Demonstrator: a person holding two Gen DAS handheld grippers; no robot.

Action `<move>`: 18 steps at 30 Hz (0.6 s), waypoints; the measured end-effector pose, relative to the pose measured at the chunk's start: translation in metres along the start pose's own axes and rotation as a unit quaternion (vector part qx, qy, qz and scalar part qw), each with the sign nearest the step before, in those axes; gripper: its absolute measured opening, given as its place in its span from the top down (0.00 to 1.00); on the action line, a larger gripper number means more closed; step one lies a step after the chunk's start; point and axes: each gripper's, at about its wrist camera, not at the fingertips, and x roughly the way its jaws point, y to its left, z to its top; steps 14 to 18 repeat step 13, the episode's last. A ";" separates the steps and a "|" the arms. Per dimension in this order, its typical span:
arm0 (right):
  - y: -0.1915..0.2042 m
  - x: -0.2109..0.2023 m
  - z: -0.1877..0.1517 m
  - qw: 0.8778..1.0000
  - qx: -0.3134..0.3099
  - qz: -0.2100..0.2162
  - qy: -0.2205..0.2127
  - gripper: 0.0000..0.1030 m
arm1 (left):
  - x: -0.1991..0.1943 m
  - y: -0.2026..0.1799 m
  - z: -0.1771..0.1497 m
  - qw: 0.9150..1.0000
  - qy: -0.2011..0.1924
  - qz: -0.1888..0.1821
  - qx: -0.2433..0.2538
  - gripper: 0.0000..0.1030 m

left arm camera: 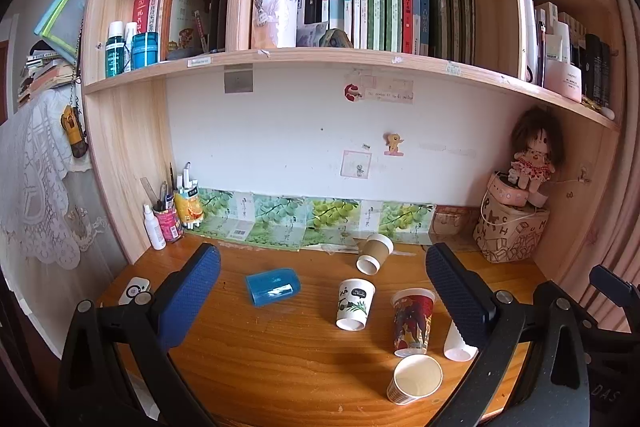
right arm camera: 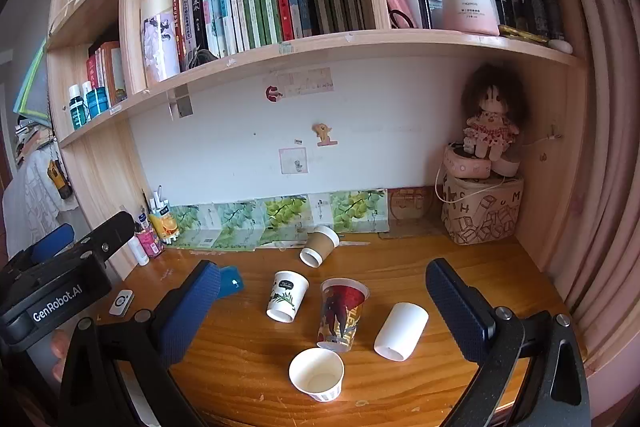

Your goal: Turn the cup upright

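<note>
Several paper cups lie on their sides on the wooden desk (left arm camera: 260,359): a brown sleeved cup (left arm camera: 375,253) (right arm camera: 319,245) at the back, a white cup with a plant print (left arm camera: 355,303) (right arm camera: 287,295), a red printed cup (left arm camera: 413,321) (right arm camera: 341,313), and a plain white cup (right arm camera: 401,331), half hidden behind a finger in the left wrist view (left arm camera: 456,345). A striped cup (left arm camera: 415,379) (right arm camera: 317,374) stands upright in front. My left gripper (left arm camera: 320,291) and right gripper (right arm camera: 322,301) are both open and empty, held above the desk's near side.
A blue case (left arm camera: 273,286) lies left of the cups. A pen holder (left arm camera: 170,223) and spray bottle (left arm camera: 154,227) stand at the back left. A printed box with a doll (right arm camera: 482,211) fills the back right corner. A white remote (right arm camera: 121,302) lies at the left.
</note>
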 end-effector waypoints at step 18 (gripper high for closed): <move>0.000 0.007 -0.003 0.999 0.000 -0.003 0.034 0.00 | 0.010 0.001 -0.009 0.999 0.044 -0.017 -0.012 0.00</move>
